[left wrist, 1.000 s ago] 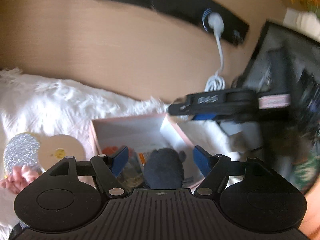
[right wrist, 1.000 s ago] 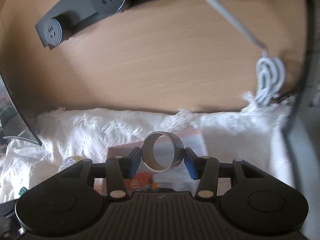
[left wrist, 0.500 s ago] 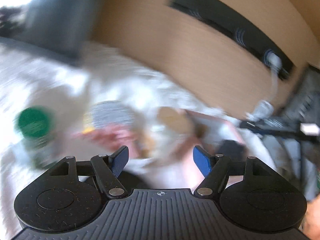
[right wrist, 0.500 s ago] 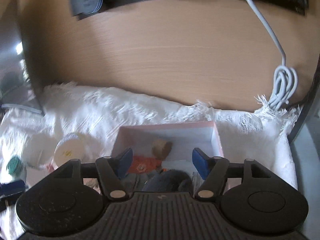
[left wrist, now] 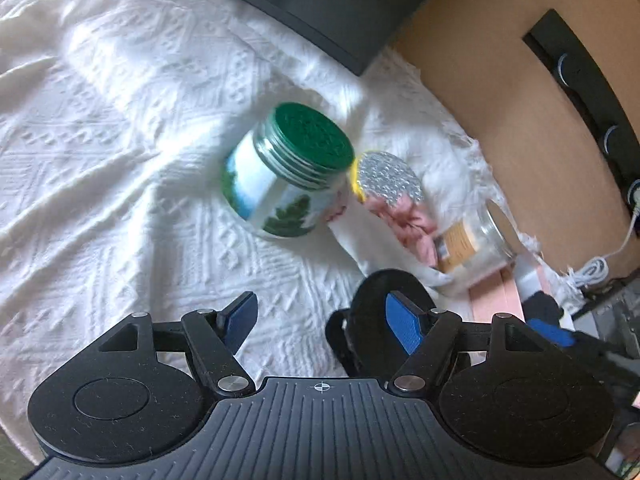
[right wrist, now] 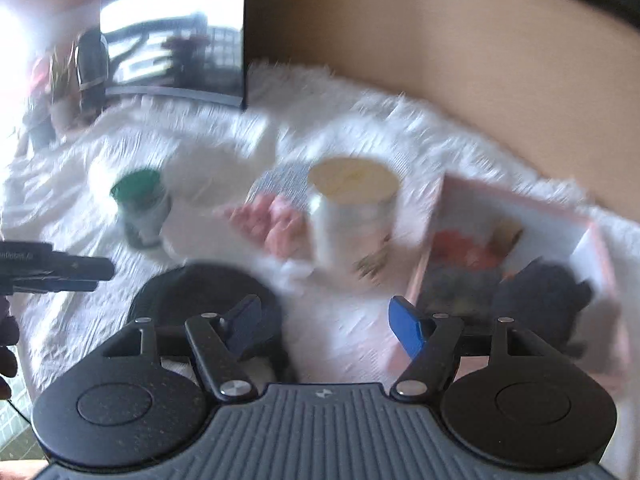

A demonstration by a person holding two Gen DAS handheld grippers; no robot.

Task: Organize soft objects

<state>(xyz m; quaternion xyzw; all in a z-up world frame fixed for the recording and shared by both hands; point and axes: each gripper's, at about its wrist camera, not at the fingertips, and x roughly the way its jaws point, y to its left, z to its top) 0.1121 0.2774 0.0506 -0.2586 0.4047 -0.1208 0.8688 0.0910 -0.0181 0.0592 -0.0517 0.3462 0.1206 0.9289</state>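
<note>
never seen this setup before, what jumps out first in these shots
The glass jar with a dark green screw lid and tree-print label stands out first, tilted on the white textured cloth near the middle of the left view. Just right of it lie a pink fluffy scrunchie and a clear glass jar with a tan label. In the right view, a shallow pink box holds a dark plush toy.

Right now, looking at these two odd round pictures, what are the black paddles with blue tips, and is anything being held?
There is no robot here: a person carries a hand-held two-finger gripper in each hand, each with a wide-angle camera looking along its fingers. One picture is from the left gripper, the other from the right gripper. Both stand open and hold nothing; the right one's jaws have just been opening. On the white textured cloth stand a green-lidded glass jar and a cream-lidded clear jar, with a pink fluffy item between them and a shallow pink box of small things.
</note>
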